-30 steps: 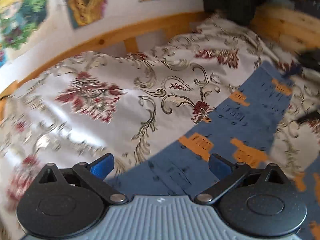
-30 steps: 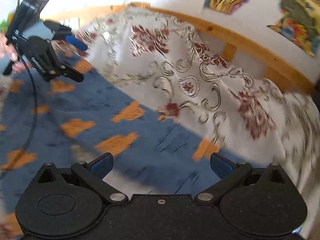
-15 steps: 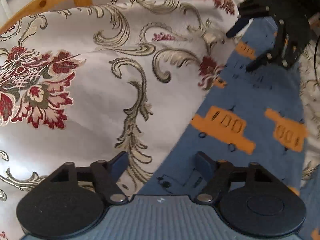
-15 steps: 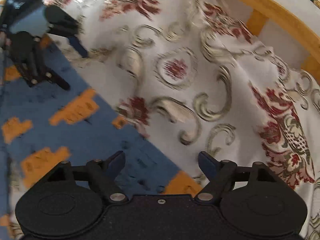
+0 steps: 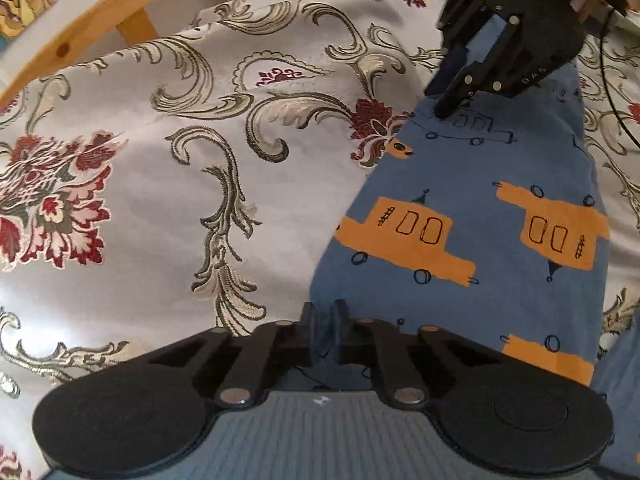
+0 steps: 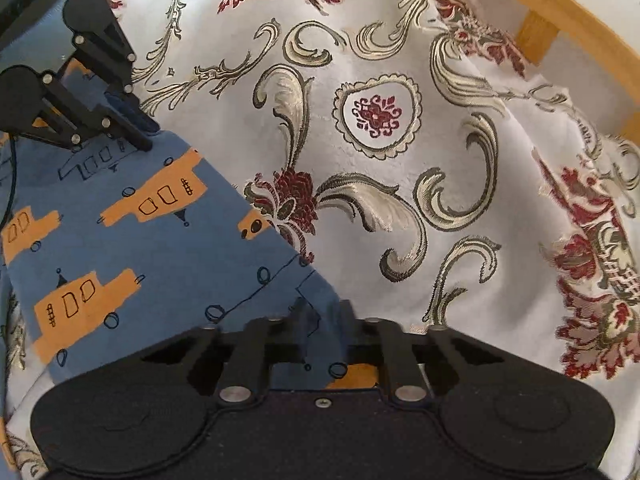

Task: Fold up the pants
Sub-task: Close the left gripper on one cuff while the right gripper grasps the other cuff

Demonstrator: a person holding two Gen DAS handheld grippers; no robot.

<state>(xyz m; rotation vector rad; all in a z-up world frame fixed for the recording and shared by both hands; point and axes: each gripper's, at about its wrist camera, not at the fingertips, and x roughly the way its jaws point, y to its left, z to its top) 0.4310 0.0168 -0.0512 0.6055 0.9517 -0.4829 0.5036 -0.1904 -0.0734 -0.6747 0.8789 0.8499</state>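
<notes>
Blue pants [image 5: 460,208] printed with orange vehicles lie flat on a patterned bedspread. In the left wrist view my left gripper [image 5: 324,320] is shut on the near corner of the pants' edge. My right gripper [image 5: 448,100] shows at the upper right, pinching the far corner of the same edge. In the right wrist view the pants [image 6: 140,240] run from lower centre to upper left. My right gripper [image 6: 322,316] is shut on bunched blue cloth, and the left gripper [image 6: 140,132] grips the far corner.
The white bedspread [image 5: 180,180] with red and gold floral scrolls covers the bed [image 6: 440,160]. A curved wooden bed rail [image 5: 80,36] runs along the far side [image 6: 560,24]. A black cable [image 5: 616,108] trails from the right gripper.
Both grippers were open above the bed one second ago. They came down to the pants' edge and shut on it, one at each corner.
</notes>
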